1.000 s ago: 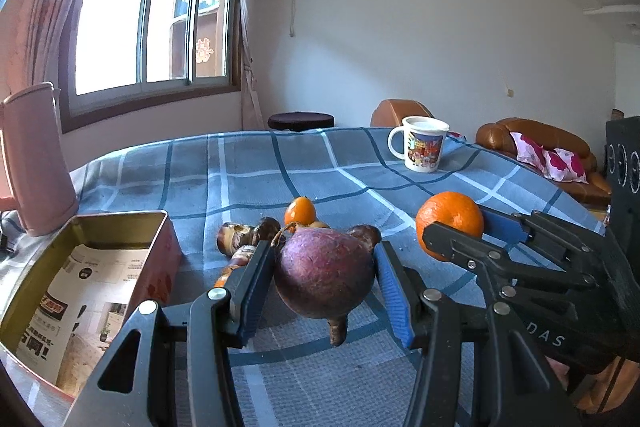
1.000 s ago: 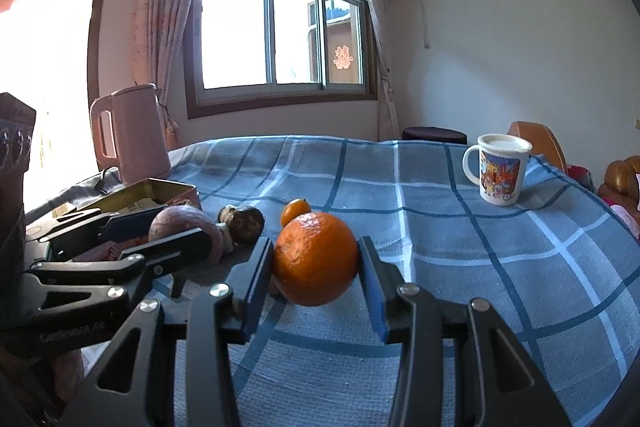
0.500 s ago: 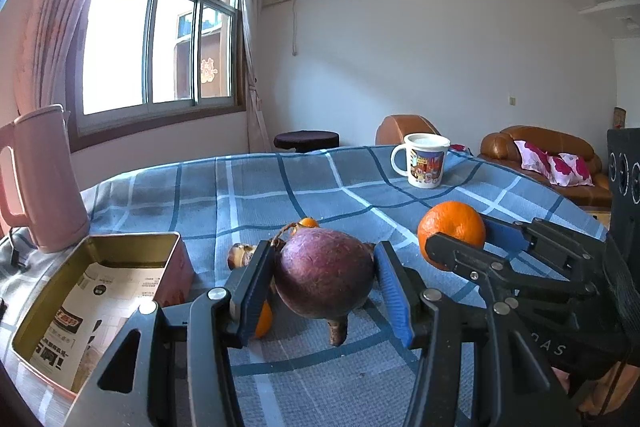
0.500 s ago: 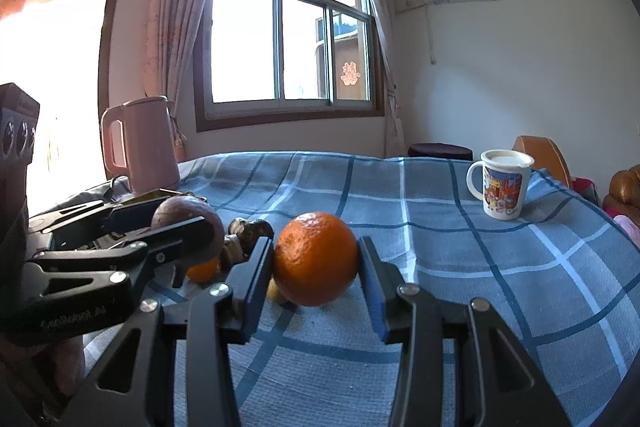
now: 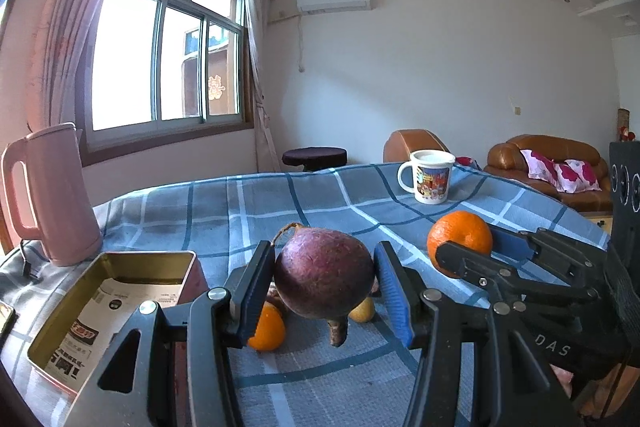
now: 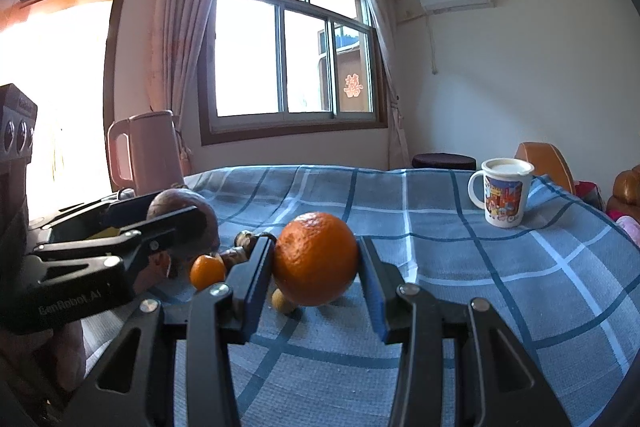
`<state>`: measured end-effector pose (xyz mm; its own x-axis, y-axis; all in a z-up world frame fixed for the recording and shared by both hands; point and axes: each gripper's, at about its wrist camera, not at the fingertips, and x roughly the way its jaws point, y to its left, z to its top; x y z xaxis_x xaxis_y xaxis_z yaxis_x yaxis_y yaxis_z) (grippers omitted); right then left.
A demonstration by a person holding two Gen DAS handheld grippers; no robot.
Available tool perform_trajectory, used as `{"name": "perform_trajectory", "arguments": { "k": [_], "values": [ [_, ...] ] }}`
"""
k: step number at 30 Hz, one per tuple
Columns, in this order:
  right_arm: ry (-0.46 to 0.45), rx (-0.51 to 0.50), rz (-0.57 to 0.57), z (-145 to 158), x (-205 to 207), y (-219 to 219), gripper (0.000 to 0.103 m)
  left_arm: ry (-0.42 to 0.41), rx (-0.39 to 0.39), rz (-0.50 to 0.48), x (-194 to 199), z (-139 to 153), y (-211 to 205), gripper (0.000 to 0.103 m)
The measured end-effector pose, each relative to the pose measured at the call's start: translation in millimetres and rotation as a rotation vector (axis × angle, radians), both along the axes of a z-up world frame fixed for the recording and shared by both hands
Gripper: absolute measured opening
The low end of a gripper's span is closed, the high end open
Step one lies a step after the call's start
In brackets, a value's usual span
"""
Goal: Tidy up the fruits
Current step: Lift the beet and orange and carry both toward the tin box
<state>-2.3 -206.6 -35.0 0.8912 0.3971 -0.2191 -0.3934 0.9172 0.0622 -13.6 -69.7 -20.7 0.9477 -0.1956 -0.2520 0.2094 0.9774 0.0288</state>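
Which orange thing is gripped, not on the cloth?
The big orange, clamped in the right gripper; the small orange lies on the tablecloth.

Seen from the left wrist, the open gold rectangular metal tin (image 5: pixel 112 291) sits on the blue checked tablecloth (image 5: pixel 280 203). Behind the tin to its left stands the pink plastic kettle (image 5: pixel 48 195). To the tin's right lie a small orange mandarin (image 5: pixel 267 327) and a small yellow fruit (image 5: pixel 362 310). Far right of the tin, behind them, stands the white printed ceramic mug (image 5: pixel 430 177)
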Motion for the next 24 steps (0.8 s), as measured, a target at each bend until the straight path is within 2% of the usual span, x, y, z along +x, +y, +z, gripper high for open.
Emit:
{"name": "perform_trajectory", "arguments": {
  "k": [13,24],
  "values": [
    [-0.027,0.002,-0.004,11,-2,1,0.045,-0.055,0.012,0.050,-4,9,9,0.053],
    [-0.026,-0.019,0.052,32,11,22,0.045,-0.053,-0.001,0.100,1,15,29,0.054]
  ]
}}
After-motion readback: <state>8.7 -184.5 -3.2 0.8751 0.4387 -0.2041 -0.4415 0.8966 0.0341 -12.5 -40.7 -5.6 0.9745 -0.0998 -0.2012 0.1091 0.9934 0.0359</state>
